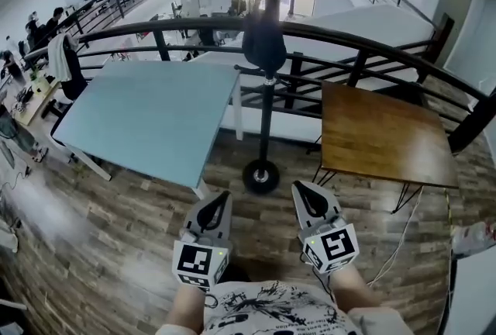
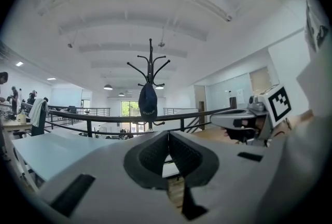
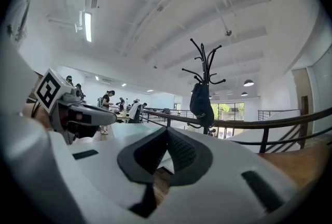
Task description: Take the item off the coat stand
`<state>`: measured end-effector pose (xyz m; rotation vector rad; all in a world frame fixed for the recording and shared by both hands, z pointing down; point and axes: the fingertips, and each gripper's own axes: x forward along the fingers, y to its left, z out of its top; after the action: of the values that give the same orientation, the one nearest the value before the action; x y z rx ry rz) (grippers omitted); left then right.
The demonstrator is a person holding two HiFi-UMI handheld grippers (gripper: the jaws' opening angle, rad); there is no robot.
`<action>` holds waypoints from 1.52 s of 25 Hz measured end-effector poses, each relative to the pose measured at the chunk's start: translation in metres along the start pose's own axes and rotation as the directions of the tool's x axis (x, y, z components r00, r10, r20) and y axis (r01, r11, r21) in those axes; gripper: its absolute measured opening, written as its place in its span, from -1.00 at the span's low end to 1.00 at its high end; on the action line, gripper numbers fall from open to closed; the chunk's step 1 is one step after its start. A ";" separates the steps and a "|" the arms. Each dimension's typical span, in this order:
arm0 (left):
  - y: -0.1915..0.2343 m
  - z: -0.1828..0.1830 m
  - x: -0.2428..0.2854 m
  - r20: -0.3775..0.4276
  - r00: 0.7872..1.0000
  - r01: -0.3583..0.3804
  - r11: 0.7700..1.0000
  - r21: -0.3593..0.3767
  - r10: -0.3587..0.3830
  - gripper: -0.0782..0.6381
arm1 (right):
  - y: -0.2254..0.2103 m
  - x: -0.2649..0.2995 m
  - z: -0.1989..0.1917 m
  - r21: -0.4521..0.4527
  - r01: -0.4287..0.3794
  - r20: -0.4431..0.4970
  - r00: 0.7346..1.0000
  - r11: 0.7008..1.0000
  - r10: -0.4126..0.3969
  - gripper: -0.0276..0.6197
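I see a light blue desk [image 1: 147, 120] on the left and a wooden desk [image 1: 380, 132] on the right, with the black coat stand [image 1: 266, 116] on the floor between them, by the railing [image 1: 372, 43]. A dark cap [image 1: 263, 43] hangs on the stand's pole, well ahead of my left gripper [image 1: 218, 202] and right gripper [image 1: 304, 190]. Both pairs of jaws are pressed together, holding nothing.

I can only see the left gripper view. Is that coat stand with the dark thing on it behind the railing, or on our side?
Observer: Our side. The head view shows the round base of the coat stand on the wood floor, between the pale blue table and the brown table.
Child: Is the other grabber open?
Observer: No. The right gripper view shows the right gripper shut, with nothing in it.
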<state>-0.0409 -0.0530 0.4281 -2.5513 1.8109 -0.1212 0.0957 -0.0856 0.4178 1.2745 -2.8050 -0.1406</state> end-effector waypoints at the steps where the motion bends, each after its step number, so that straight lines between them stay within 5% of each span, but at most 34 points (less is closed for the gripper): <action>1: 0.009 0.002 0.008 0.004 1.000 0.008 1.000 0.002 -0.008 -0.77 | -0.004 0.010 0.001 -0.006 0.014 -0.001 1.000 1.000 -0.014 -0.93; 6: 0.070 0.011 0.037 0.001 0.998 0.070 0.997 -0.037 -0.070 -0.77 | -0.004 0.070 0.011 -0.018 0.099 -0.008 0.995 0.995 -0.099 -0.93; 16: 0.162 0.027 0.094 0.015 0.983 0.186 0.983 0.003 -0.186 -0.77 | -0.018 0.169 0.020 -0.041 0.263 -0.096 0.959 0.964 -0.266 -0.93; 23: 0.169 0.044 0.120 0.050 0.968 0.245 0.970 0.004 -0.245 -0.77 | -0.069 0.201 0.024 -0.061 0.370 -0.143 0.916 0.927 -0.375 -0.93; 26: 0.169 0.047 0.135 0.051 0.968 0.246 0.969 0.014 -0.246 -0.77 | -0.092 0.220 0.038 -0.072 0.365 -0.135 0.919 0.928 -0.371 -0.50; 29: 0.169 0.044 0.149 0.047 0.969 0.241 0.970 0.028 -0.242 -0.77 | -0.114 0.236 0.053 -0.094 0.379 -0.110 0.915 0.921 -0.388 -0.36; 38: 0.156 0.052 0.179 0.056 0.971 0.232 0.972 0.027 -0.234 -0.77 | -0.160 0.285 0.087 -0.117 0.361 -0.101 0.922 0.925 -0.373 -0.26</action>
<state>-0.1258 -0.2751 0.3783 -2.7132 1.4773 -0.0649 0.0202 -0.3998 0.3187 1.7090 -2.3988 -0.2033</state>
